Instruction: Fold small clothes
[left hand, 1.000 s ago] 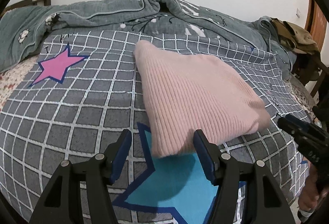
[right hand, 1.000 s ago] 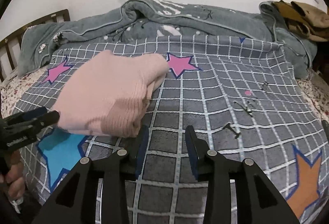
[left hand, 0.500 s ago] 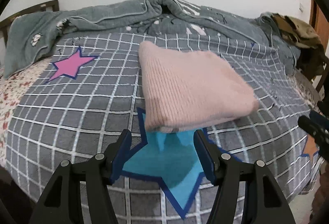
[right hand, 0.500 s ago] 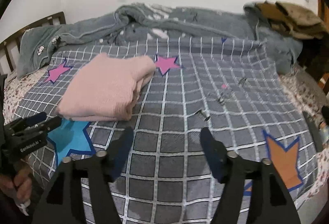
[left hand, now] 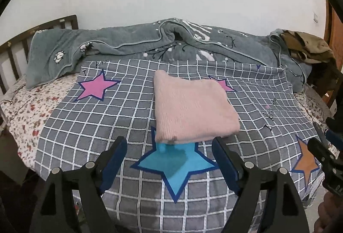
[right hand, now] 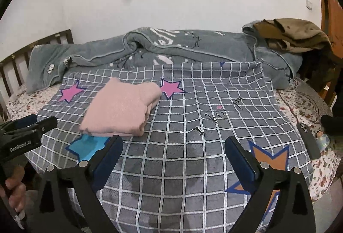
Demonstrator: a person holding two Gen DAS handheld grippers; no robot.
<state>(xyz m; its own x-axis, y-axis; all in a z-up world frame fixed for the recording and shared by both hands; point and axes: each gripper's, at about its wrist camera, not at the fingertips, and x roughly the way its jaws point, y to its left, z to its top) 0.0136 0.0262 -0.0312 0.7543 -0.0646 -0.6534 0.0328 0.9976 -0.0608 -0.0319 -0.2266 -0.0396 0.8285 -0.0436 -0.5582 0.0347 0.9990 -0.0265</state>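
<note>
A pink knit garment (left hand: 190,108) lies folded into a rectangle on the grey checked blanket (left hand: 90,126), partly over a blue star. It also shows in the right wrist view (right hand: 122,108), left of centre. My left gripper (left hand: 169,160) is open and empty, held back from the garment's near edge. My right gripper (right hand: 173,156) is open and empty over bare blanket, to the right of the garment. Each gripper shows at the edge of the other's view: the right one (left hand: 323,151), the left one (right hand: 27,123).
A rumpled grey quilt (left hand: 150,40) runs along the back of the bed. Brown clothes (right hand: 293,33) are piled at the back right. A wooden headboard (left hand: 15,46) is at the left. A phone (right hand: 306,138) and a small bottle (right hand: 322,141) lie at the right edge.
Both grippers have pulled back and up from the folded pink garment, which now lies free. The right gripper's jaws have opened wide; the left stayed open.
</note>
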